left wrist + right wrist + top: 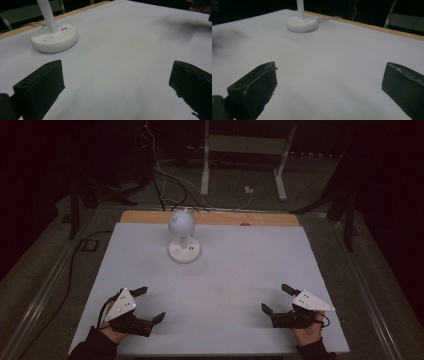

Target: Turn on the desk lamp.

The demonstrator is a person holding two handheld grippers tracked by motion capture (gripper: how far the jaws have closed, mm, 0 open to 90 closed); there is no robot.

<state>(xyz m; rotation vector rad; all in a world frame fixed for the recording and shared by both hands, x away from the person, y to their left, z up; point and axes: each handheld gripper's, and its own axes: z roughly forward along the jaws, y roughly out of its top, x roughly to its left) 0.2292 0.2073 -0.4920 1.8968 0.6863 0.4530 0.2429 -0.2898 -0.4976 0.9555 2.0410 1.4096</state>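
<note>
Resting low: your left gripper (151, 305), jaws wide apart, holding nothing.
Right gripper (275, 298): jaws spread too, nothing between them.
Lamp (183, 236): upright at the far middle of the white surface (240, 270), well apart from both.

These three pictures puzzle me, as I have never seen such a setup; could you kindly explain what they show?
A person sits at a table covered in white, holding a hand-held gripper in each hand. The high view looks down from above: the left gripper and the right gripper rest near the front edge. The other two pictures come from cameras riding on each gripper, looking past its two black fingers. Both grippers are open and hold nothing. A white desk lamp with a round base stands toward the far side.
</note>
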